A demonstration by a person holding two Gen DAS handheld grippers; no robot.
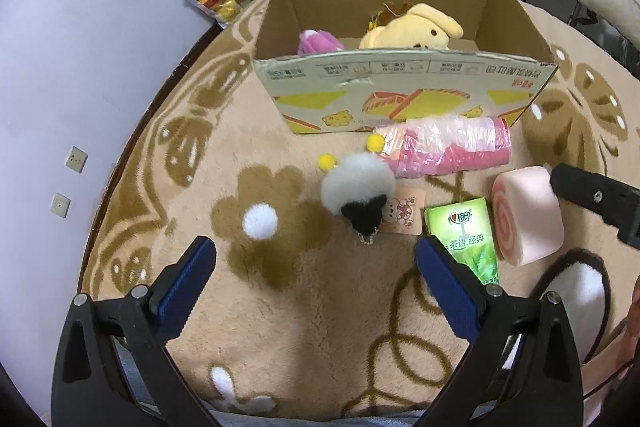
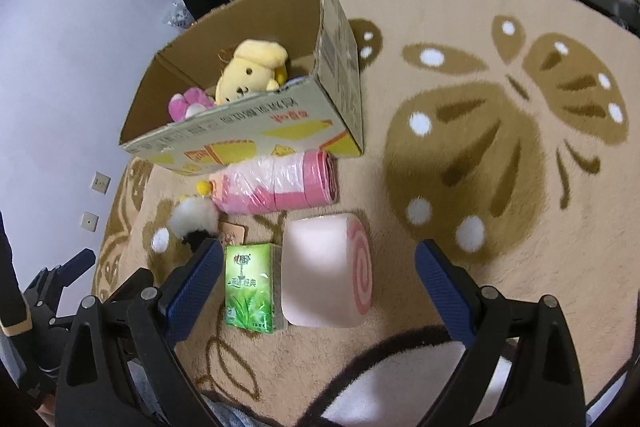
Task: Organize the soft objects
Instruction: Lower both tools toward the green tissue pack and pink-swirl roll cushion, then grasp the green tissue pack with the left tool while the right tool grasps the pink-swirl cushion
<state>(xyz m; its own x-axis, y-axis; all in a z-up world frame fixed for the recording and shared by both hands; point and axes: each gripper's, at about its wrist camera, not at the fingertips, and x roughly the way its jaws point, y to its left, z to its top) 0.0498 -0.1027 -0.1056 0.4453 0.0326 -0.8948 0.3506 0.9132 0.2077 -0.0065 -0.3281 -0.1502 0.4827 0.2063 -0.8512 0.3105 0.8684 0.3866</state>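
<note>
Pink swirl-roll cushion [image 2: 326,273] sits lower centre between the right gripper [image 2: 318,283] spread jaws, probably next for the cardboard box [image 2: 256,131] upper left; left gripper [image 1: 316,275] gapes empty.

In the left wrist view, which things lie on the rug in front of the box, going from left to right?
Pompom toy → small card → green tissue pack → pink roll cushion.

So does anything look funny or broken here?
The cardboard box has a torn, ragged front edge. A green tissue pack and a roll of pink bags lie among the soft toys.
</note>
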